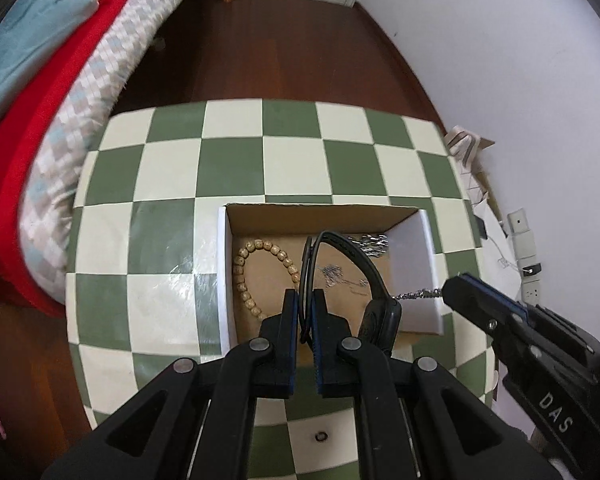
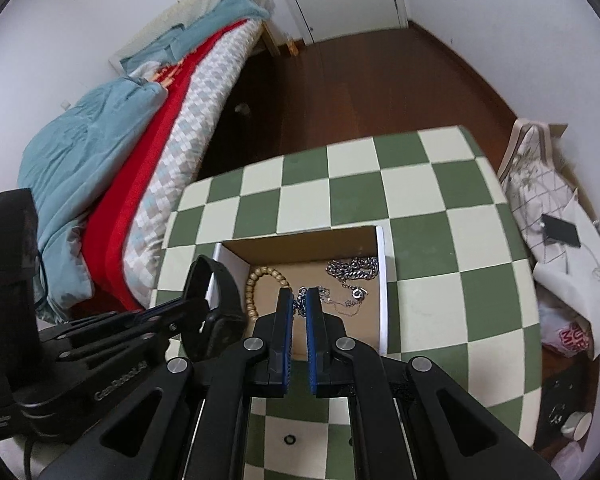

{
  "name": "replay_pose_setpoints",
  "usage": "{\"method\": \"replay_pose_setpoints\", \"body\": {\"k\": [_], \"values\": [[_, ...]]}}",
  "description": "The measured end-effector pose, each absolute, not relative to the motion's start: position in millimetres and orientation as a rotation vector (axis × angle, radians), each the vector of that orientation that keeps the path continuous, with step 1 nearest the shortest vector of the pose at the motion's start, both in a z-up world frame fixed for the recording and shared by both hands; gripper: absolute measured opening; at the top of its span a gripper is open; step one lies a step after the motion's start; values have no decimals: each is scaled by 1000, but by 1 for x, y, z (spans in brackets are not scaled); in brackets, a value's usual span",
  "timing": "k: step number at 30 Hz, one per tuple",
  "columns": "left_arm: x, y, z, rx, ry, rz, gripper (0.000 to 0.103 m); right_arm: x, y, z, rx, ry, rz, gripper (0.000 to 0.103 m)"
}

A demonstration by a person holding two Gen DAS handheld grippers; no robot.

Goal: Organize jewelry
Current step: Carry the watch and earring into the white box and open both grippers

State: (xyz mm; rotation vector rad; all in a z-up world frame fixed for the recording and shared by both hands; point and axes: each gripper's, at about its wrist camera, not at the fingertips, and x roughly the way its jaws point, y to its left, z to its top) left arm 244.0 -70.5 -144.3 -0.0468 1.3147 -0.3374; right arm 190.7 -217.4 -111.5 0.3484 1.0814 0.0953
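An open cardboard box point(image 1: 320, 214) point(image 2: 381, 280) sits on the checkered table. Inside lie a wooden bead bracelet point(image 1: 242, 272) point(image 2: 254, 286) and a silver chain point(image 2: 354, 268). My left gripper point(image 1: 305, 294) is shut on the strap of a black wristband point(image 1: 348, 252), held over the box; the band also shows in the right wrist view point(image 2: 222, 300). My right gripper point(image 2: 299, 294) is shut on a thin silver chain point(image 1: 418, 293) point(image 2: 301, 300) that hangs above the box; the gripper shows in the left wrist view point(image 1: 454, 284).
The green-and-cream checkered table point(image 1: 236, 168) point(image 2: 440, 208) has a small dark ring point(image 1: 321, 436) point(image 2: 289, 439) near its front edge. A bed with red and blue bedding point(image 1: 40, 120) point(image 2: 120, 168) stands to the left. Bags and clutter point(image 2: 552, 240) lie to the right.
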Motion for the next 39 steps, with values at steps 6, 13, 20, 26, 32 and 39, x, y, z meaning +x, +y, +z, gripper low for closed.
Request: {"method": "replay_pose_setpoints", "body": {"k": [6,13,20,26,32,39], "values": [[263,-67,-164,-47,1360,-317,4,215,-221,-147,352,1166,101,7],[272,-60,-168,-46,1376,-295,9,225,-219,-160,347,1229,123,7],[273,-57,-157,-32,1364,-249,17,225,-220,-165,359,1325,116,8],[274,-53,-143,-11,1318,-219,46,223,-227,-156,358,1336,77,62],[266,-42,-130,29,1261,-142,94,221,-231,-144,275,1321,-2,77],[242,-34,-124,78,1215,-95,103,213,-227,-141,131,1308,-86,102]]}}
